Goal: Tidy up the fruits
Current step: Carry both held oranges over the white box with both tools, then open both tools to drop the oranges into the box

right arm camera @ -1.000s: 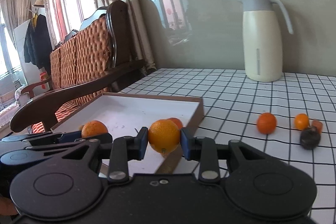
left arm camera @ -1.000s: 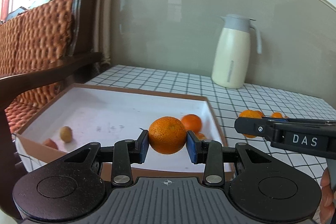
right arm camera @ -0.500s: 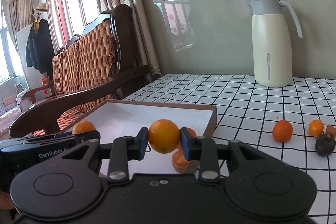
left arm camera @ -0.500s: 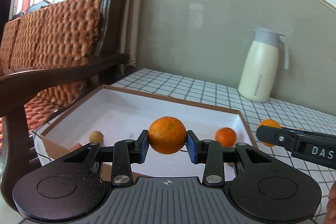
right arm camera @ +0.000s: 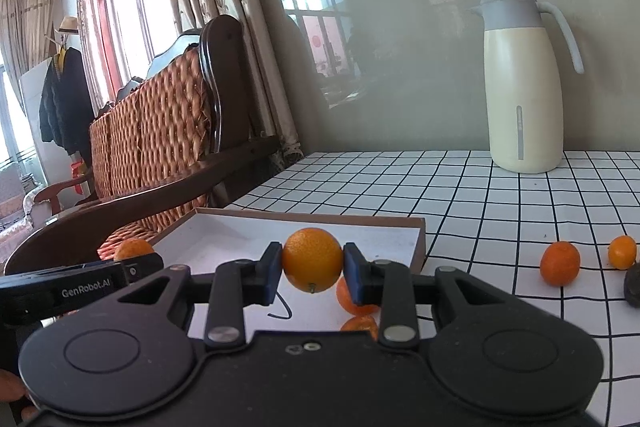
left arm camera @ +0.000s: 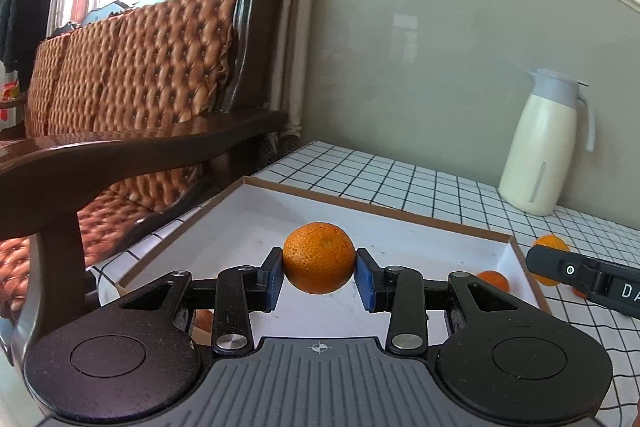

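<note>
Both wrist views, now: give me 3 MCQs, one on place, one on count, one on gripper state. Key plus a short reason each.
1. Where does the cream jug stand?
A. inside the tray
B. on the checked tablecloth by the wall
C. on the sofa

2. In the right wrist view, how many orange fruits lie on the tablecloth to the right of the tray?
A. none
B. two
C. five

3. What is the state of the left gripper?
A. shut on an orange
B. open and empty
C. shut on the jug handle

Key:
1 B: the jug stands on the cloth, close to the wall, far from the tray.
2 B: one mandarin and a smaller fruit lie there; the dark object beside them is not orange.
3 A: both blue pads press the sides of the orange, held above the tray.
</note>
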